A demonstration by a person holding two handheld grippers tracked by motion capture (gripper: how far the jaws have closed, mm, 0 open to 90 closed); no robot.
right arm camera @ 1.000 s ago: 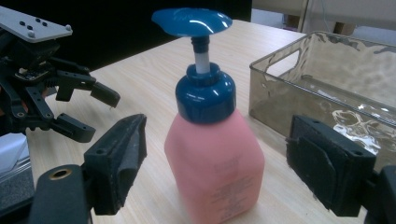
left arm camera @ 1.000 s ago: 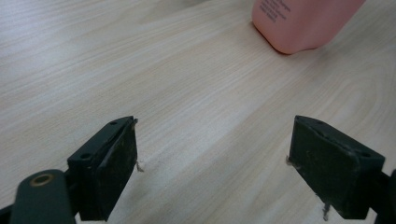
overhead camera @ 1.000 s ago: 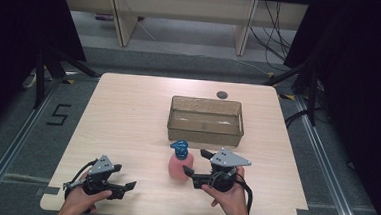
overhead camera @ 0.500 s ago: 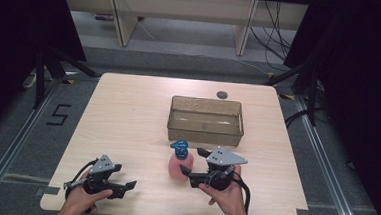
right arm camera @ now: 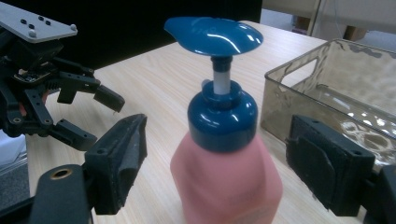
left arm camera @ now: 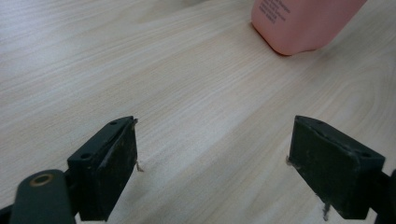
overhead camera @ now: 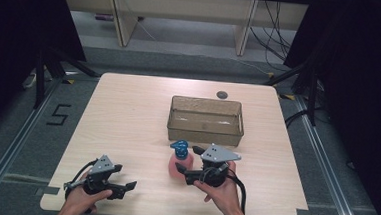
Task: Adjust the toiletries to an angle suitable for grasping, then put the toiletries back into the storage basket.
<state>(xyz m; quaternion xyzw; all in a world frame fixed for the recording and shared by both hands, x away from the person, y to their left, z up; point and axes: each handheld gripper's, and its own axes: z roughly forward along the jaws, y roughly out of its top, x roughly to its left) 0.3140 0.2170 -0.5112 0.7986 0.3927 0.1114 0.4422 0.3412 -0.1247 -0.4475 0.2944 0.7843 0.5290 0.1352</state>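
Note:
A pink bottle [overhead camera: 179,167] with a blue pump head [overhead camera: 179,147] stands upright near the table's front edge. My right gripper [overhead camera: 189,165] is open, with one jaw on each side of the bottle. In the right gripper view the bottle [right arm camera: 226,179] stands between the two jaws with a gap on both sides. My left gripper [overhead camera: 124,177] is open at the front left, low over bare wood and pointing toward the bottle. The left gripper view has the bottle's base [left arm camera: 299,23] at the top right, well beyond the open left gripper [left arm camera: 212,172].
A clear brownish bin [overhead camera: 204,136] stands just behind the bottle, and it looks empty. A small dark disc [overhead camera: 222,94] lies near the table's far edge. In the right gripper view the bin [right arm camera: 336,84] is at the right and the left gripper [right arm camera: 100,114] at the left.
My right gripper has shifted a little to the left, so its jaws now flank the bottle more closely. The left gripper and the bottle have hardly moved.

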